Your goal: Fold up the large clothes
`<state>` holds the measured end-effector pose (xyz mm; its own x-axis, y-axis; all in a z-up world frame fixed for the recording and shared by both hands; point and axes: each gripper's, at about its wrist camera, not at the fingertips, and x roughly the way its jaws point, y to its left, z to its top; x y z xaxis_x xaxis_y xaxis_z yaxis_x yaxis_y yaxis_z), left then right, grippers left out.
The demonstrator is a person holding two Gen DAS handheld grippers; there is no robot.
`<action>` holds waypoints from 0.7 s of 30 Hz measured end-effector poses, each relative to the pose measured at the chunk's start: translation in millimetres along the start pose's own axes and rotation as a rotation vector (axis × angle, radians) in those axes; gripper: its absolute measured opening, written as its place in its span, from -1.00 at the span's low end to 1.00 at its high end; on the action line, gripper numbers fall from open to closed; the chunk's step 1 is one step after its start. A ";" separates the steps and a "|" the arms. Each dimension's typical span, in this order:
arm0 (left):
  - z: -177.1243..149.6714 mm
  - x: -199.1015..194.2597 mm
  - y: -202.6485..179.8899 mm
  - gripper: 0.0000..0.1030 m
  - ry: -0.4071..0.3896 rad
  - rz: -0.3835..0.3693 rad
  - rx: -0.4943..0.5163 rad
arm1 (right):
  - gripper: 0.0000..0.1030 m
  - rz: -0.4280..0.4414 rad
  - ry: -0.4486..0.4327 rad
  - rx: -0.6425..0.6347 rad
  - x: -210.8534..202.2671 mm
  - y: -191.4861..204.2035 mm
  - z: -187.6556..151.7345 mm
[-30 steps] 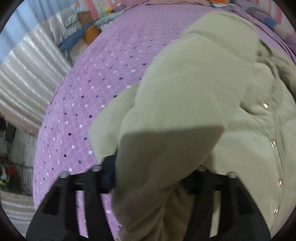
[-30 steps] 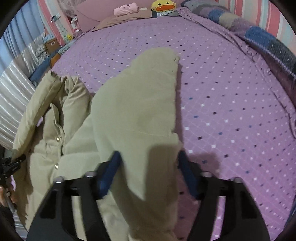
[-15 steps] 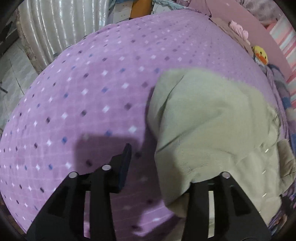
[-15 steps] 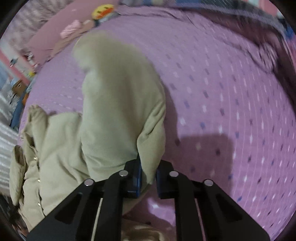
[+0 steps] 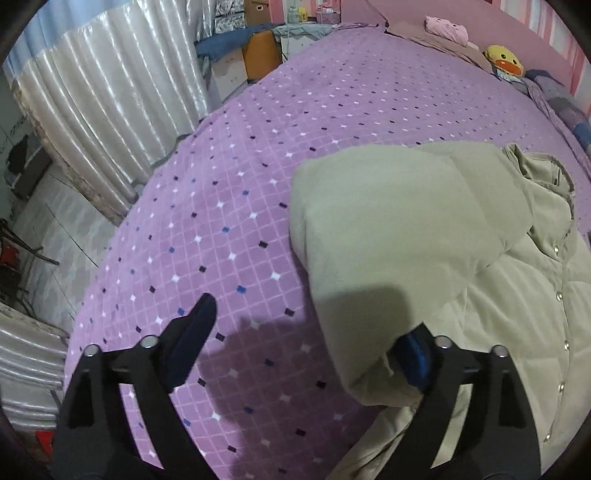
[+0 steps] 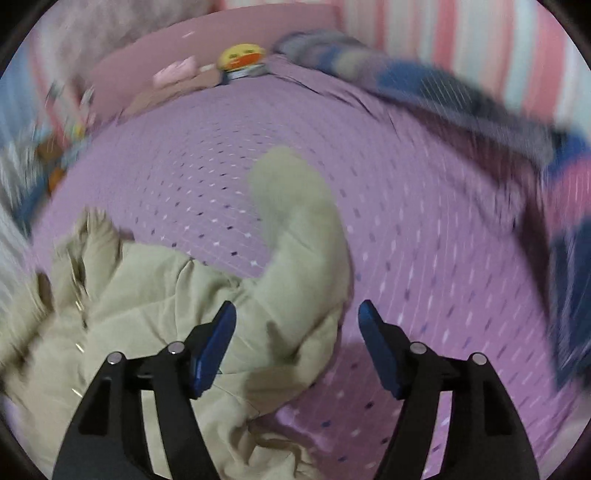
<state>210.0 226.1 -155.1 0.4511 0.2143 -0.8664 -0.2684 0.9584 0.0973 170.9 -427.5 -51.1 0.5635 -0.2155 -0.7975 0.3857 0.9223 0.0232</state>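
A pale green padded jacket [image 5: 517, 314] with snap buttons lies on the purple diamond-pattern bedspread [image 5: 258, 166]. In the left wrist view one sleeve [image 5: 388, 221] stretches out to the left of the body. My left gripper [image 5: 306, 332] hangs over the sleeve's near end with its jaws opening; the cloth hides part of the right pad and nothing is pinched. The right wrist view is blurred. There the other sleeve [image 6: 299, 221] runs away from the body [image 6: 147, 302], and my right gripper [image 6: 297, 325] is above it, jaws opening, pads clear of the cloth.
The bed's left edge drops to a tiled floor [image 5: 55, 229] beside a silver curtain [image 5: 110, 92]. Boxes [image 5: 258, 51] stand past the far corner. A yellow duck plush [image 5: 504, 61] and a pink item [image 5: 445, 27] sit at the headboard. A blue-grey blanket [image 6: 424, 85] lines the right side.
Both grippers had sleeve cloth between their jaws; the right one shut tight on its sleeve half a second ago. Now both stand wide, lifted back, and the sleeves rest on the bed.
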 end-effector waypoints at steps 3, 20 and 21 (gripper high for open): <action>-9.1 1.2 -11.0 0.94 0.012 -0.011 0.020 | 0.52 -0.016 -0.003 -0.180 9.2 45.5 -0.8; 4.5 -23.3 -55.4 0.94 -0.083 -0.069 0.169 | 0.58 0.075 0.084 -0.363 36.8 117.4 -21.8; 13.6 -15.2 -71.4 0.94 -0.071 -0.083 0.196 | 0.58 0.075 0.084 -0.366 37.0 117.6 -22.0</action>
<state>233.8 156.9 -142.2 0.5252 0.1391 -0.8396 -0.0603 0.9902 0.1263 221.1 -320.0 -91.1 0.5126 -0.1305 -0.8487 0.0512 0.9913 -0.1215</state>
